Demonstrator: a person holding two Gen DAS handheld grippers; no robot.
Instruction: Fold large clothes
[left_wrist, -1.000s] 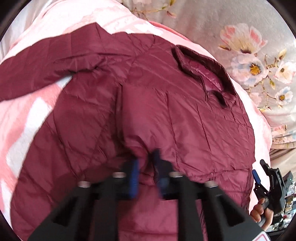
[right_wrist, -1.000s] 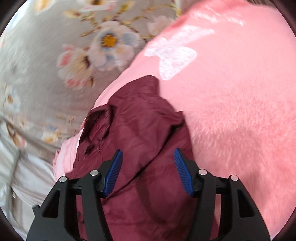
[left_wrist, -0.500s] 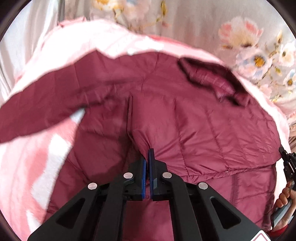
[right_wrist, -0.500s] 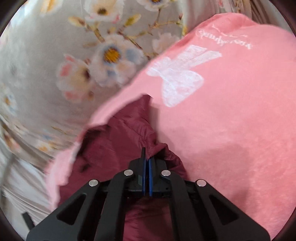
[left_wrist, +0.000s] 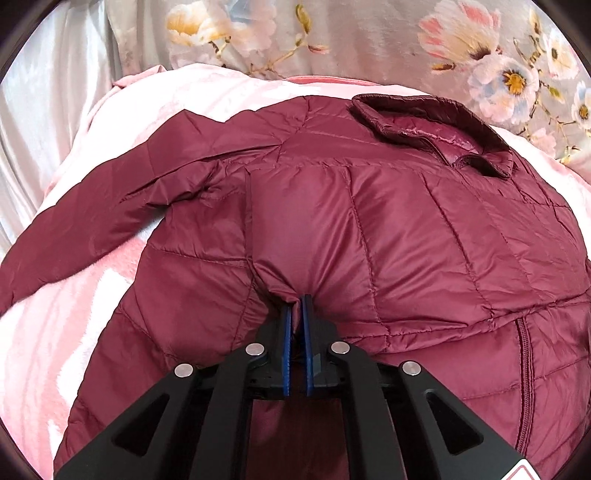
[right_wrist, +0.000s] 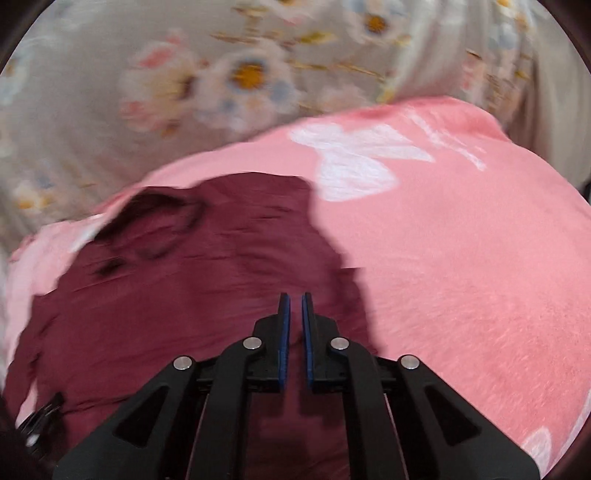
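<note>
The maroon quilted jacket (left_wrist: 406, 240) lies front-up on the pink blanket (left_wrist: 55, 350) that covers the bed. Its collar (left_wrist: 436, 125) is toward the blanket's far edge, beside the floral sheet (left_wrist: 332, 37), and one sleeve (left_wrist: 92, 221) stretches toward the left edge.

The left tool (left_wrist: 295, 306) is almost closed. Its blue pads nip a puckered ridge of the front panel, though the jaws are just starting to part. The grip sits at the edge of a panel already laid over the body, probably to place that fold and keep it flat.

The right tool (right_wrist: 295, 302) hangs over the jacket's other side, near bare blanket. Only a slit shows between its pads, and that is widening slightly. Motion blur hides whether any cloth is pinched there. It looks placed to fold that side inward.
</note>
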